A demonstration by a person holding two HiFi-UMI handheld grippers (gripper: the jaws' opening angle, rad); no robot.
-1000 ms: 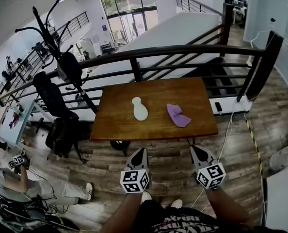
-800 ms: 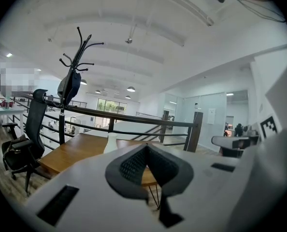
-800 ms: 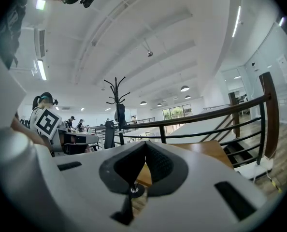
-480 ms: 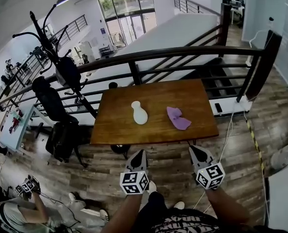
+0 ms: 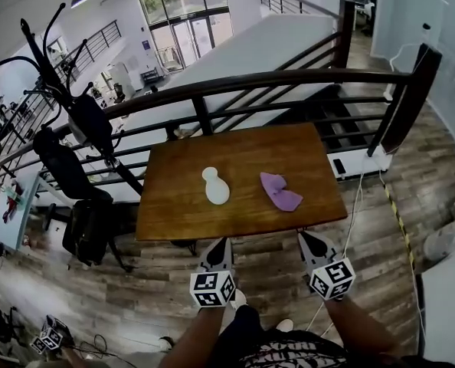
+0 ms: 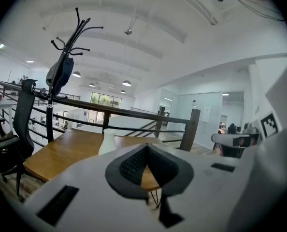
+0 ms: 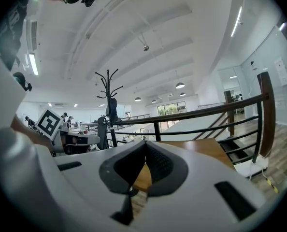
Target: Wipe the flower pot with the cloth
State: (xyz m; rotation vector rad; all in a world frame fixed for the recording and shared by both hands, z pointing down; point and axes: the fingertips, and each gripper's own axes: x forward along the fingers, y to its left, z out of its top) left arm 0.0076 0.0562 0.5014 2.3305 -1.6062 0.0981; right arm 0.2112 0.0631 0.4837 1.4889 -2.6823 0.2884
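**Closing on the table, nothing touched yet**

Now nearer the table [image 5: 174,213] than a second ago, with both gripper tips just short of its near edge instead of well back over the plank floor. Reads as approach only: no wiping begun, no cloth picked up. Left gripper [image 5: 218,244] held with jaws pressed together on nothing. Right gripper [image 5: 308,238] likewise closed and empty. Will need to open one before any grasp.

Table: warm brown wood, flat, smooth, rectangular, with slightly rounded corners. Flower pot [image 5: 216,188]: white, matte, hard-looking, round-bellied with a narrower neck. Stands upright left of the table's centre, well in from every edge. Cloth [image 5: 279,192]: purple, soft, thin, crumpled into loose folds. Lies right of centre, clear of the pot and somewhat closer to the near edge than the far one.
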